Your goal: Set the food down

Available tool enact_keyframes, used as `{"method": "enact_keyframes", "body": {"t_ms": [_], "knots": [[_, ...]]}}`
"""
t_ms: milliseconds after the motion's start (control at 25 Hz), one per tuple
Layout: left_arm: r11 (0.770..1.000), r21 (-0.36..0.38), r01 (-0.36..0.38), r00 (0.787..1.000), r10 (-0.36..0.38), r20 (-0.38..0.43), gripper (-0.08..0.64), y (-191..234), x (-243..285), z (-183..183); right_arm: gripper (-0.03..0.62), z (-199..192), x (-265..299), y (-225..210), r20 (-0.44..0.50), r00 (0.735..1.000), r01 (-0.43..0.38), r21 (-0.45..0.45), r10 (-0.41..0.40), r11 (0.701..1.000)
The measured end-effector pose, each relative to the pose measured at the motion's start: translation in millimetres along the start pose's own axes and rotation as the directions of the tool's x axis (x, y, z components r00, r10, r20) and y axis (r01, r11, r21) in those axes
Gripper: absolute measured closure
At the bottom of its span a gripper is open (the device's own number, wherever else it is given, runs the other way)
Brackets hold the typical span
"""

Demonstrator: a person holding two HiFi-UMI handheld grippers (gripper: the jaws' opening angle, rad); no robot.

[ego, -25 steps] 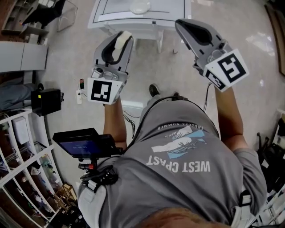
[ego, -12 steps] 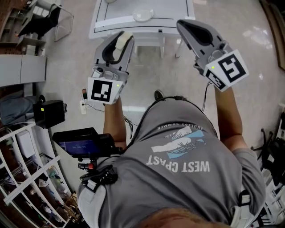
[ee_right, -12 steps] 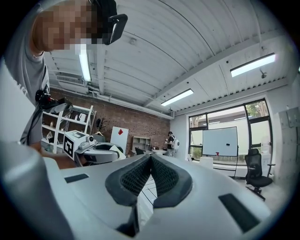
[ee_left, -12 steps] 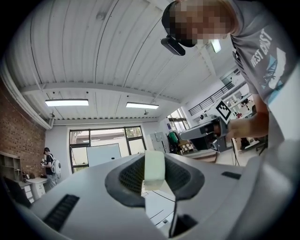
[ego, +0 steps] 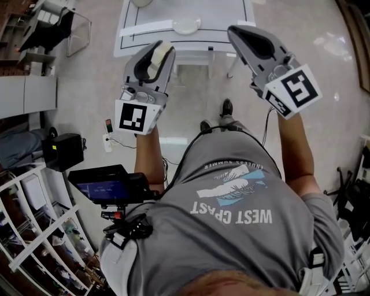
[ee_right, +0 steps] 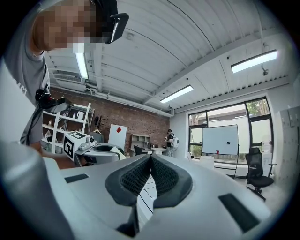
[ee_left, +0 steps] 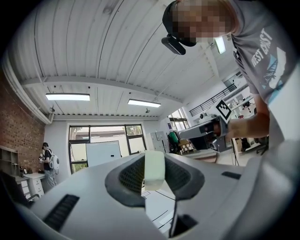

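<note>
Closest to the head camera is the person's grey printed shirt, with both forearms stretched forward from it. A small dark screen on a stand sits off the person's left side.

The left tool is held up in the air. Its two ribbed dark pads pinch an upright, cream-coloured block of food, which rises a little above them and touches no surface. The right tool is held about level with it and well apart on the other side. Its pads are pressed together with nothing between them. Each tool carries a cube with black-and-white square markers at its rear end.

Under the tools lies a pale glossy floor, where the person's dark shoes show.

Beyond them stands a white desk, with a pale round plate resting near its front edge. In the head view the food shows just short of that edge, left of the plate.

Farther off, the right gripper view shows a whiteboard in front of large windows and an office chair. It also shows a brick wall and another person with a backpack standing at the far end of the room.
</note>
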State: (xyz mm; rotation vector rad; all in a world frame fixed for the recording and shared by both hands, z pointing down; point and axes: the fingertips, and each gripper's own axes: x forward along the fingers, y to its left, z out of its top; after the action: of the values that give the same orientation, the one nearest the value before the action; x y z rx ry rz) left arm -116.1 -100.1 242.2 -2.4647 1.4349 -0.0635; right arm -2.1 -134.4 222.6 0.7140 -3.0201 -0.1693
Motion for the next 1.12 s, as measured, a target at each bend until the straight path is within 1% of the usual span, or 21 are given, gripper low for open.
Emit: {"method": "enact_keyframes", "body": {"t_ms": [160,320,480,560,720,800,920,1120], "knots": [[1.000,0.001,0.001,1.000,-0.001,-0.012,0.454,-1,12,6,0.588,8,2,-11,0.010,1.000,-0.008,0.014,0.008,1.000],[1.000,-0.007,-0.008,1.000,0.008,-0.017,0.454,6,21,0,0.588,-2,12,-20,-0.008,1.000,-0.026,0.017,0.027,1.000],[1.000,-0.007,-0.019,1.000,0.019,-0.025,0.454,6,31,12,0.588,11,12,-30,-0.010,0.999,-0.045,0.019,0.045,0.999],[0.999,-0.005,-0.032,0.999,0.032,-0.031,0.454,11,39,4,0.588,5,19,-37,-0.008,0.998,-0.063,0.021,0.063,0.998],[0.997,0.026,-0.075,0.995,0.076,-0.061,0.454,42,97,-31,0.588,-21,60,-98,0.006,0.993,-0.119,0.028,0.119,0.993],[0.995,0.045,-0.089,0.994,0.092,-0.065,0.454,52,115,-41,0.588,-30,72,-116,0.007,0.990,-0.138,0.026,0.138,0.990],[0.993,0.056,-0.101,0.992,0.105,-0.071,0.454,59,125,-48,0.588,-38,81,-124,-0.001,0.989,-0.150,0.030,0.150,0.988],[0.994,0.057,-0.097,0.990,0.102,-0.094,0.454,76,133,-57,0.588,-44,95,-129,-0.017,0.988,-0.150,0.047,0.151,0.988]]}}
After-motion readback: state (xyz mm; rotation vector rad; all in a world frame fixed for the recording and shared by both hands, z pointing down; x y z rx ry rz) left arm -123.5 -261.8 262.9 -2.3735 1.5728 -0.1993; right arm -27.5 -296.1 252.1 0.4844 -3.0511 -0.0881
